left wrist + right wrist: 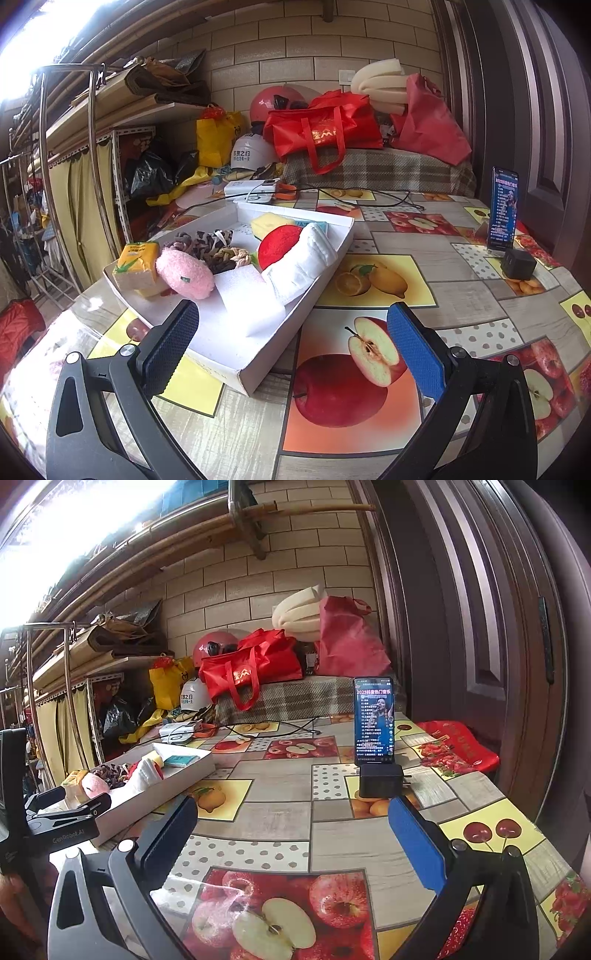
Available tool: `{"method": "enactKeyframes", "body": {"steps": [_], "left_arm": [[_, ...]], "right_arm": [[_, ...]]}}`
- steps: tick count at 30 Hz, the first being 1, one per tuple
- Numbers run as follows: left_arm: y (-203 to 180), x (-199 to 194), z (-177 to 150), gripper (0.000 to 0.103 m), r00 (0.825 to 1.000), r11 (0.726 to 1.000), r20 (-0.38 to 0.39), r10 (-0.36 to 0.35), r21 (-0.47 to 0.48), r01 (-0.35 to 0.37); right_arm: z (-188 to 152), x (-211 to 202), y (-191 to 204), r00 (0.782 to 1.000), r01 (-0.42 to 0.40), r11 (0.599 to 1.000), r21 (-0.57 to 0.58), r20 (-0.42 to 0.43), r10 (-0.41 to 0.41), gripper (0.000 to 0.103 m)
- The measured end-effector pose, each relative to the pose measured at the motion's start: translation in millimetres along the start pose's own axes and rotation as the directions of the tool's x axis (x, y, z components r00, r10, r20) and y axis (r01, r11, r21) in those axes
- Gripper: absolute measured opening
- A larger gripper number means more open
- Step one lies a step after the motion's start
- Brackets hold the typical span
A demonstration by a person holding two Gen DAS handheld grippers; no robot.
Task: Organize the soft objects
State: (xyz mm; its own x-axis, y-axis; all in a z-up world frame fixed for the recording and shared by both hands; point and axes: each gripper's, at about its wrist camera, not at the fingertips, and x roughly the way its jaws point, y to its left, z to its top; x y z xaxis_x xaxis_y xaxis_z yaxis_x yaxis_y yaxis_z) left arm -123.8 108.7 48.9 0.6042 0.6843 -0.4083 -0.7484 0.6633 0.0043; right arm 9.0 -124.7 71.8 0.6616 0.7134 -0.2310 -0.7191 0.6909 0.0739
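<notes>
A white tray (258, 369) lies on the fruit-print table. In it are a tissue pack (136, 269), a pink plush (184, 273), a white foam block (251, 299), a folded white cloth (303, 262), a red round sponge (279, 245), a yellow sponge (269, 223) and braided hair ties (218, 251). My left gripper (291, 343) is open and empty, over the tray's near corner. My right gripper (291, 834) is open and empty over the bare table, to the right of the tray (147, 794). The left gripper's body (55, 819) shows in the right wrist view.
A phone (373, 720) stands upright at the far right with a black charger (380, 781) before it. A power bank and cables (255, 190) lie behind the tray. Red bags (325, 129), helmets and a plaid cover crowd the far end. A door (480, 627) is at the right.
</notes>
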Motion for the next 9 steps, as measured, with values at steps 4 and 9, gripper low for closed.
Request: {"method": "enactKeyframes", "body": {"steps": [4, 9], "left_arm": [[-0.4, -0.4, -0.4, 0.103, 1.0, 1.0, 0.002, -0.014, 0.0, 0.014], [2.9, 1.4, 0.0, 0.103, 1.0, 1.0, -0.007, -0.021, -0.009, 0.021]], "right_arm": [[0.2, 0.1, -0.5, 1.0, 0.0, 1.0, 0.0, 0.002, 0.0, 0.103], [0.8, -0.3, -1.2, 1.0, -0.001, 1.0, 0.004, 0.002, 0.001, 0.103]]}}
